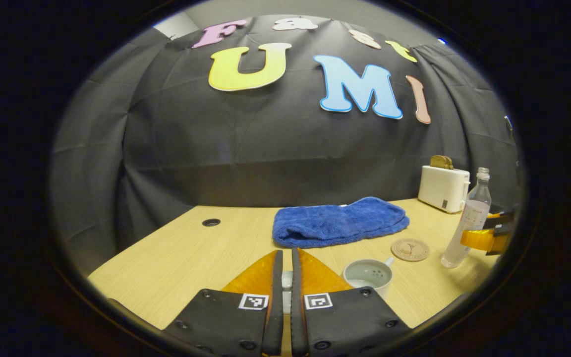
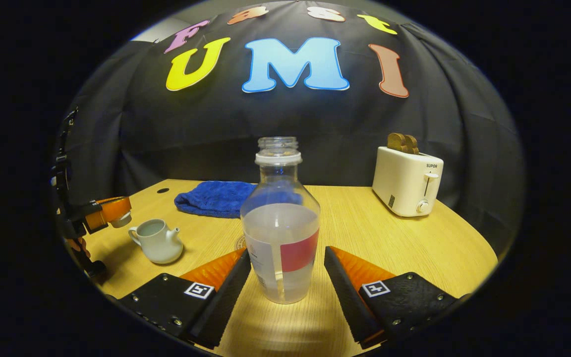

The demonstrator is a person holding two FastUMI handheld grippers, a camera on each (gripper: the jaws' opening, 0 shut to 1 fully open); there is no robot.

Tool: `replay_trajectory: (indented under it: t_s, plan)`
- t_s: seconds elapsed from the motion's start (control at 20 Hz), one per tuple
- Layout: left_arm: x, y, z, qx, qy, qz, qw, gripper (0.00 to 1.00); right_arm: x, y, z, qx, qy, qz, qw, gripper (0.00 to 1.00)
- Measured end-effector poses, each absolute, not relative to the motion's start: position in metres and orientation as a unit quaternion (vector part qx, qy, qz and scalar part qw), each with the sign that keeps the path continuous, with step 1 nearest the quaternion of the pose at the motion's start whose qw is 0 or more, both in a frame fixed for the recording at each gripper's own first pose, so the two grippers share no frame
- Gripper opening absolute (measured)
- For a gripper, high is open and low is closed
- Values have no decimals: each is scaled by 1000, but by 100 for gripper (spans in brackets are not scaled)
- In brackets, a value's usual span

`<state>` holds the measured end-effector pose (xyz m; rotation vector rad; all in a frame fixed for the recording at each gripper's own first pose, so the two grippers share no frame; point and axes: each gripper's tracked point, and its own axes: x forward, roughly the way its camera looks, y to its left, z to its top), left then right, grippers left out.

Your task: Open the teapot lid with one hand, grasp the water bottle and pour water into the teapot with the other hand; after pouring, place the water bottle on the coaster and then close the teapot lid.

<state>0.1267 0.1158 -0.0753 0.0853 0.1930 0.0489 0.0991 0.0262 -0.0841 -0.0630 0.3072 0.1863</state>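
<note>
The white teapot (image 1: 369, 275) stands open on the wooden table (image 1: 181, 258), just right of my left gripper (image 1: 287, 253). That gripper is shut on the white teapot lid (image 1: 286, 281), a sliver of which shows between its fingers. In the right gripper view the lid (image 2: 120, 219) hangs up and to the left of the teapot (image 2: 156, 243). The clear, uncapped water bottle (image 2: 280, 223), partly filled, stands upright on the table between the spread fingers of my right gripper (image 2: 287, 253), which is open around it. The round coaster (image 1: 410, 249) lies between teapot and bottle (image 1: 469, 218).
A folded blue towel (image 1: 340, 222) lies behind the teapot. A white toaster (image 2: 407, 181) with bread in it stands at the back right. A cable hole (image 1: 211, 222) sits at the table's far left. A hand (image 2: 78, 245) holds the left gripper.
</note>
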Motion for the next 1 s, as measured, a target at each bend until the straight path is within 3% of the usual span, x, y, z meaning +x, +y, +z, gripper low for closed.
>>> replay_trajectory:
  t_s: [0.25,0.65,1.0]
  plan:
    - [123,126,-86,38,109,31,993,13,100,34,-94,-44,161,106,980,78]
    - [122,129,-91,38,117,34,992,13,112,27,-59,-208,117,63,969,77]
    - [122,131,-84,40,109,36,993,13,143,41,-43,-419,79,40,903,76]
